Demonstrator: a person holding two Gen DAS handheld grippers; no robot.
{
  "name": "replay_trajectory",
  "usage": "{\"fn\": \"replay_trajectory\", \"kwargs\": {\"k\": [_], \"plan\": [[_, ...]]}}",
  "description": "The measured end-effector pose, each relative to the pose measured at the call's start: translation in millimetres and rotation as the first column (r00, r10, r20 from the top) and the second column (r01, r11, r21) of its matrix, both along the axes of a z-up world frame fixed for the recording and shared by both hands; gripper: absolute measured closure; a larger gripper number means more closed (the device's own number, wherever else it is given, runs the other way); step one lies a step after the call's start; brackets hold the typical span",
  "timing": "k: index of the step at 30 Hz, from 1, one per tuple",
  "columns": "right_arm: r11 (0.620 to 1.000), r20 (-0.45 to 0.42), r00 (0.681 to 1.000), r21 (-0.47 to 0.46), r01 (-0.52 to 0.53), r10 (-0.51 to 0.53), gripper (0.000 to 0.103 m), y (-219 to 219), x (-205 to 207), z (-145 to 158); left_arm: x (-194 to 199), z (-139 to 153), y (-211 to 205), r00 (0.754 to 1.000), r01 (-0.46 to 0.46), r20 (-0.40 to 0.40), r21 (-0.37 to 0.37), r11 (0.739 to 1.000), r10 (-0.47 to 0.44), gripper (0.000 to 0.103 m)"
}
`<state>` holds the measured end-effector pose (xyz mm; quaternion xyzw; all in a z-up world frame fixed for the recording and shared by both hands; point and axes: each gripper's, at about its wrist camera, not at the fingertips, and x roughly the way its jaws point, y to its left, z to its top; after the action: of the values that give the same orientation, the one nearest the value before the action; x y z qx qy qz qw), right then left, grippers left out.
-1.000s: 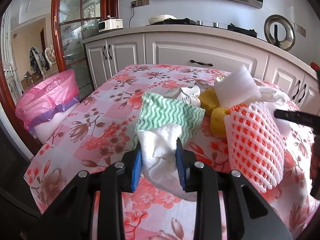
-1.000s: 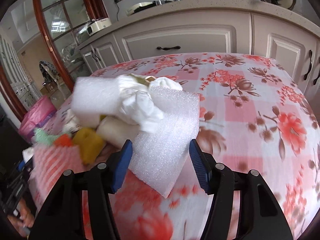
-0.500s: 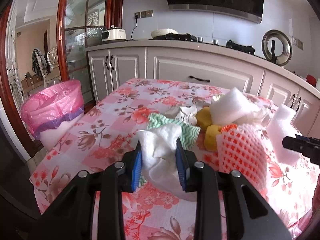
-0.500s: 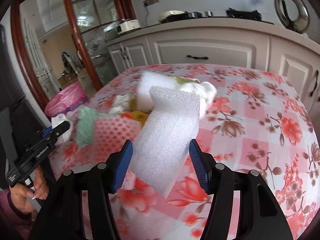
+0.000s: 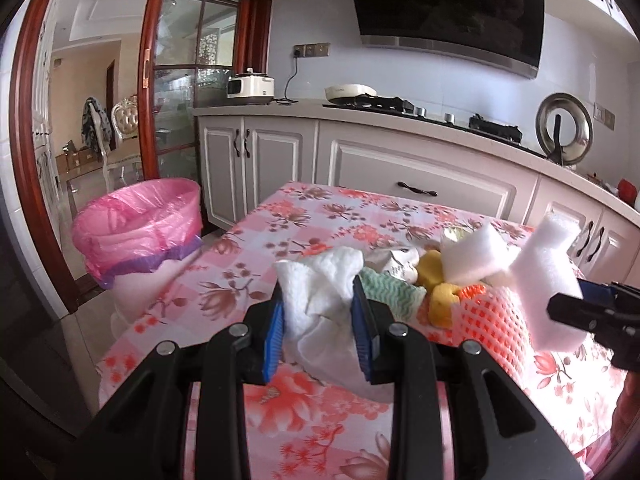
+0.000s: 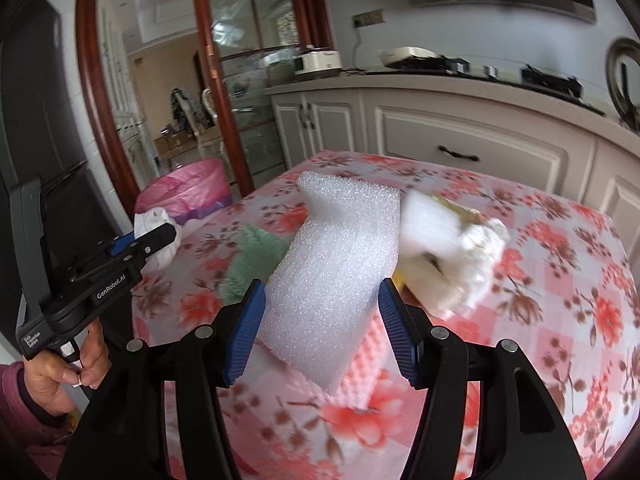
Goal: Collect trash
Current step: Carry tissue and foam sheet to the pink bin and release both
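Standing at far left on the floor beside the table: a round bin lined with a pink plastic bag [image 5: 138,216], its mouth open.

Spreading rightward from it: a table under a pink floral cloth [image 5: 296,216].

Clamping a crumpled white paper towel [image 5: 320,300] between blue pads: the left gripper [image 5: 318,320], jaws pressing in on both sides of the wad and holding it clear above the cloth.

Lying just behind on the table: a green-and-white wavy-striped cloth [image 5: 394,292], yellow sponge pieces [image 5: 434,276], a white foam block [image 5: 476,258] and an orange-and-white foam fruit net [image 5: 488,320], all heaped close together.

Gripping a white foam sheet [image 6: 336,276] further right: the right gripper [image 6: 322,330], blue pads pressing against both edges, the sheet standing up between them over the table.

Squeezing the left gripper's handle at the lower left of the right wrist view: a hand [image 6: 60,372] in a dark pink sleeve.
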<state>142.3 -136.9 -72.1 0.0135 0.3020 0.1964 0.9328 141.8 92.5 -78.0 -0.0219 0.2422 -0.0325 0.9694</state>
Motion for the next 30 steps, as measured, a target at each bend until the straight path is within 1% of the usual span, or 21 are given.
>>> {"fn": "replay_trajectory", "kwargs": {"k": [8,14,18,25,30], "plan": [[0.994,0.024,0.994,-0.028,-0.101,0.102,0.047,53.3,28.3,9.4,-1.3,10.8,28.1,0.999,-0.038,-0.004,-0.027,0.999,0.037,0.073],[0.982,0.030,0.982,-0.044,-0.184,0.185,0.047,97.7,57.2,12.4,7.6,18.1,64.1,0.994,-0.111,0.005,-0.034,0.993,0.111,0.073],[0.972,0.033,0.972,-0.054,-0.229,0.231,0.047,126.4,78.2,14.7,21.6,21.9,92.9,0.988,-0.154,0.003,-0.032,0.988,0.154,0.073],[0.955,0.023,0.955,-0.021,-0.295,0.295,0.047,178.3,133.3,25.4,54.6,26.9,149.1,0.975,-0.223,-0.011,0.015,0.975,0.223,0.073],[0.937,0.031,0.937,-0.037,-0.347,0.349,0.047,224.2,164.8,29.3,86.3,29.9,192.2,0.960,-0.277,-0.016,0.045,0.960,0.278,0.073]]}}
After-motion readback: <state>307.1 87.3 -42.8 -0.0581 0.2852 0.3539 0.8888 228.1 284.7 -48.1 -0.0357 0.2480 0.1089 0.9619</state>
